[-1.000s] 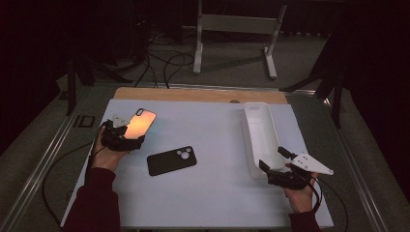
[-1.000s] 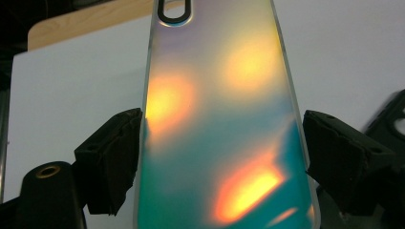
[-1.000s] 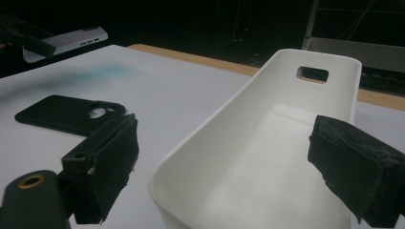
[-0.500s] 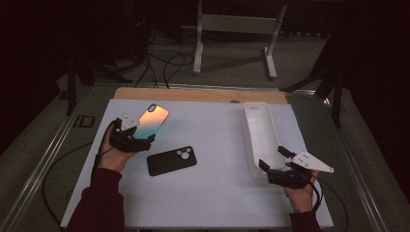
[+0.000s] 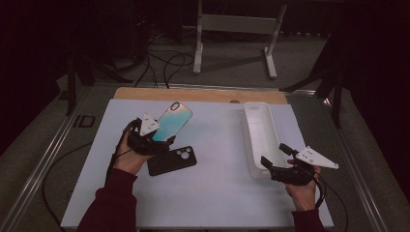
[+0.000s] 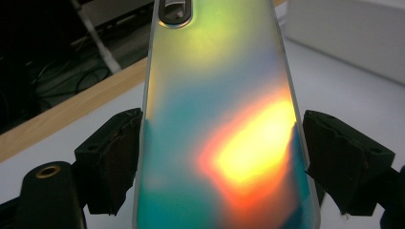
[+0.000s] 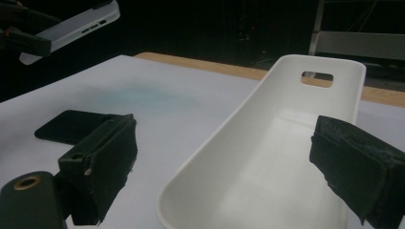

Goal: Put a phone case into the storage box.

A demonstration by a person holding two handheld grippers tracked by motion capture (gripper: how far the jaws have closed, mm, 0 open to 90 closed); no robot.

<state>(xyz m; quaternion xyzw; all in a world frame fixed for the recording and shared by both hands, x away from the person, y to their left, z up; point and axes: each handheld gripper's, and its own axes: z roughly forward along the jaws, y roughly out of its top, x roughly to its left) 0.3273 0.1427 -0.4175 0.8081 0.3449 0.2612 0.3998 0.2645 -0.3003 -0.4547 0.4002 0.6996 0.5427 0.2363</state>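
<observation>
A black phone case (image 5: 172,160) lay flat just beneath your left gripper (image 5: 153,137), and a white tray (image 5: 261,137) sat between your right gripper's (image 5: 277,156) open, empty jaws. Your left gripper clamped the iridescent phone case (image 6: 222,124) by its long edges, raised above the white mat (image 5: 212,193).

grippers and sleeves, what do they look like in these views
Both grippers are black, the left gripper and the right gripper, each topped by a pale grey three-cornered plate. Their jaws end in blocky black foam-like pads, with a brass-ringed hole nearby. Dark cables trail off. The sleeves are dark red.
</observation>
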